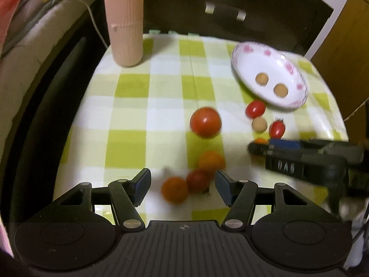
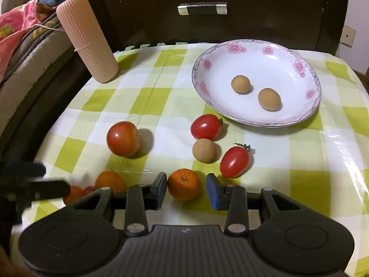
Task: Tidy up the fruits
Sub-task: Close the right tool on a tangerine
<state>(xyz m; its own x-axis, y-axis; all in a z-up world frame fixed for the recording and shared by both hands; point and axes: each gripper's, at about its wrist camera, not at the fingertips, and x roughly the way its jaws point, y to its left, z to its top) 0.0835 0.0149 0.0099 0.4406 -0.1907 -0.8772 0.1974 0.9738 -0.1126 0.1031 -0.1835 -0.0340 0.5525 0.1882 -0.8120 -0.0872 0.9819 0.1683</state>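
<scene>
On the green checked tablecloth (image 2: 147, 97), my right gripper (image 2: 186, 189) stands open around a mandarin (image 2: 183, 184), with a gap at the right pad. My left gripper (image 1: 183, 184) is open over a mandarin (image 1: 174, 189), a small red tomato (image 1: 197, 180) and a second mandarin (image 1: 211, 162); its pads touch none of them. A large tomato (image 2: 123, 138), two cherry tomatoes (image 2: 206, 127) (image 2: 234, 161) and a longan (image 2: 204, 150) lie loose. The flowered white plate (image 2: 230, 55) holds two longans (image 2: 240, 83) (image 2: 269, 99).
A tall pink ribbed container (image 2: 87, 39) stands at the table's back left. A dark cabinet with a metal handle (image 2: 201, 9) rises behind the table. Bedding (image 2: 18, 46) lies past the left edge. The right gripper (image 1: 256, 149) reaches in low at the right of the left wrist view.
</scene>
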